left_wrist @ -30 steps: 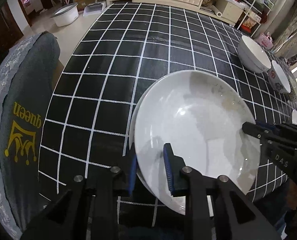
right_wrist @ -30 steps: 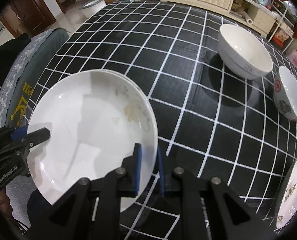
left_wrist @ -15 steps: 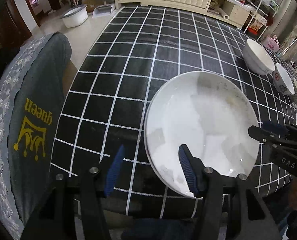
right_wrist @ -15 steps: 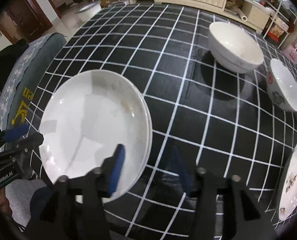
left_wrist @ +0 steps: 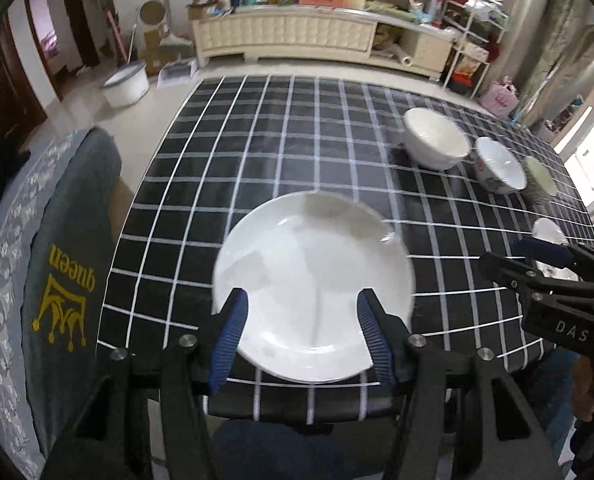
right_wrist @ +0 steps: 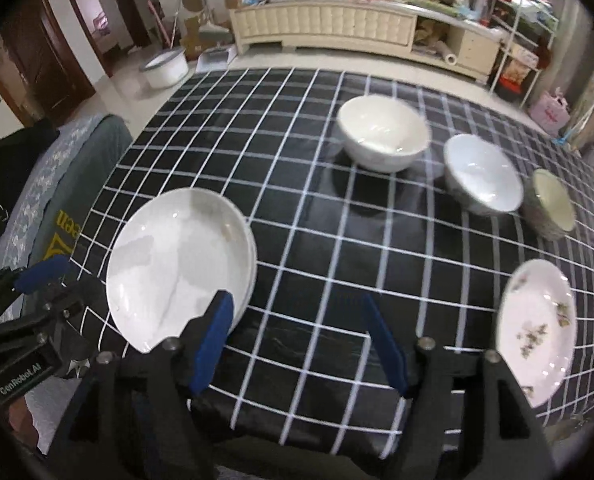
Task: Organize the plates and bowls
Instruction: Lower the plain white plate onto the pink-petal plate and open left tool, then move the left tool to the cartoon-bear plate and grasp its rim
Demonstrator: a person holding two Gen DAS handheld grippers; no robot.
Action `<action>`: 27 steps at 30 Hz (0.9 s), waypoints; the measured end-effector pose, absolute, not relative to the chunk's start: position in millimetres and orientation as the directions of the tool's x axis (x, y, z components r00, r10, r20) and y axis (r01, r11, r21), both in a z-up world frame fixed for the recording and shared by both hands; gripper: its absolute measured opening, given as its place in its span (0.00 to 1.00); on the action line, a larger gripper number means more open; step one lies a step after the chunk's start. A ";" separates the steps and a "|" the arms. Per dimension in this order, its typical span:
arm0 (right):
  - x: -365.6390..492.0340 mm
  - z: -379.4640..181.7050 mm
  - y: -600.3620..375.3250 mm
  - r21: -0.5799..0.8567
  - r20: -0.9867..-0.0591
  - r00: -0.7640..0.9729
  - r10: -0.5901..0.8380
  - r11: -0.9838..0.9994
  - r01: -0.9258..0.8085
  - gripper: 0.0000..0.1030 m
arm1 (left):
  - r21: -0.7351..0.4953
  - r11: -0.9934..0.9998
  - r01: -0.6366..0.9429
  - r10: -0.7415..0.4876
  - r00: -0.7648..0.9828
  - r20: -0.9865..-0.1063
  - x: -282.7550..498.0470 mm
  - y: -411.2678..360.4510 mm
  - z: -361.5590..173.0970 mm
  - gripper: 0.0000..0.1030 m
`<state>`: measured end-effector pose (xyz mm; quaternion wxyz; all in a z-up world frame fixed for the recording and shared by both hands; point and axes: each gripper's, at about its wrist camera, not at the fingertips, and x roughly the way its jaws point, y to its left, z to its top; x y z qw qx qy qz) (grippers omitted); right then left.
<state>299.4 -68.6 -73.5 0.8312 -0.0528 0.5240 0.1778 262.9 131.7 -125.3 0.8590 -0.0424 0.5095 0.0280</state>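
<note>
Both grippers, left (left_wrist: pixel 301 334) and right (right_wrist: pixel 297 342), have released and backed off, jaws spread, leaving the plates (right_wrist: pixel 179 264) stacked at the worktop (right_wrist: pixel 297 208) corner; next, collect the flowered plate (right_wrist: pixel 537 326).

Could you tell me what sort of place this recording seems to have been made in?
Most likely a lived-in home, a living or dining room. Dishes sit on a table with a black checked cloth, a long cream cabinet carries household clutter, and a wash basin stands on the tiled floor.
</note>
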 end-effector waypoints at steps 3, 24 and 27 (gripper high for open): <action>289.8 -58.3 -85.2 0.083 -0.879 0.419 0.229 0.937 -0.338 0.69 | -0.048 0.996 -0.077 -0.003 0.506 -0.862 259.4 114.4 -112.2 0.57; 248.4 -0.2 -236.6 0.002 -0.822 0.563 0.085 0.989 -0.146 1.00 | -0.011 0.989 0.146 -0.100 0.618 -0.779 259.7 -33.3 -60.3 1.00; 249.7 -5.9 -258.8 0.001 -0.829 0.555 0.067 0.993 -0.119 1.00 | -0.008 0.983 0.181 -0.118 0.607 -0.786 267.3 -61.7 -64.2 1.00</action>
